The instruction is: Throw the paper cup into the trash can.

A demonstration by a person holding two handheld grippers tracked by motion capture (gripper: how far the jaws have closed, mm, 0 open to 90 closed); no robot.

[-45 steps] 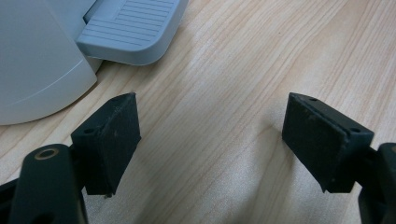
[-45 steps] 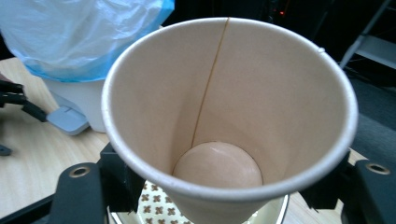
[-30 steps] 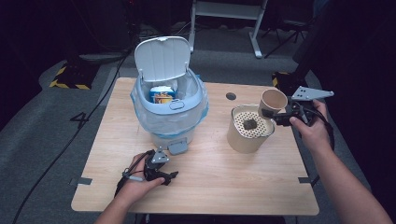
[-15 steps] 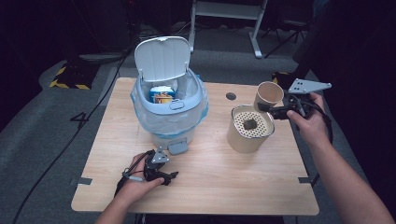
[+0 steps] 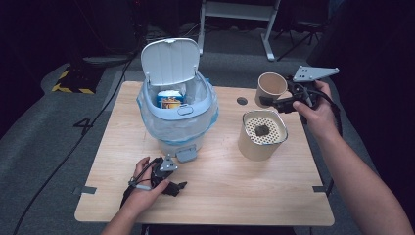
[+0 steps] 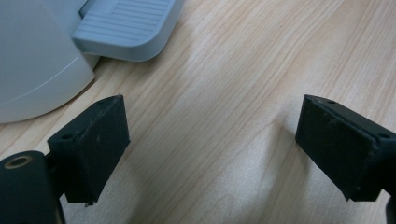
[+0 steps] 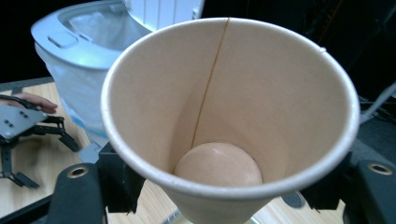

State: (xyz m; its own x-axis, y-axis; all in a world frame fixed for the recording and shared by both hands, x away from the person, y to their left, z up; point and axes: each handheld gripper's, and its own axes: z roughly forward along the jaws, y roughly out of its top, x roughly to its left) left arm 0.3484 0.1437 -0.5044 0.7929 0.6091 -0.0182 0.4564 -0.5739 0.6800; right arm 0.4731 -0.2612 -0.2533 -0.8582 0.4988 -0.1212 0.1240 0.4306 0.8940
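My right gripper (image 5: 272, 102) is shut on a tan paper cup (image 5: 270, 87), held in the air over the table's back right. In the right gripper view the cup (image 7: 261, 93) is tilted with its mouth toward the camera, looks bare inside, and has a black jaw pressed on each side. A pale blue pedal bin (image 5: 178, 117) stands at centre left with its lid (image 5: 170, 61) up, a bag lining and a blue and yellow packet inside. My left gripper (image 5: 179, 188) lies open on the wood near the bin's pedal (image 6: 126, 23), with nothing between its jaws (image 6: 212, 140).
A tan cylinder (image 5: 259, 142) with a white perforated top and a dark lump at its centre stands just below the lifted cup. A round cable hole (image 5: 242, 101) sits behind it. Bare wood lies along the table's (image 5: 235, 196) front and right.
My right gripper has carried the cup left and farther back, toward the bin. The left gripper has stayed where it was.
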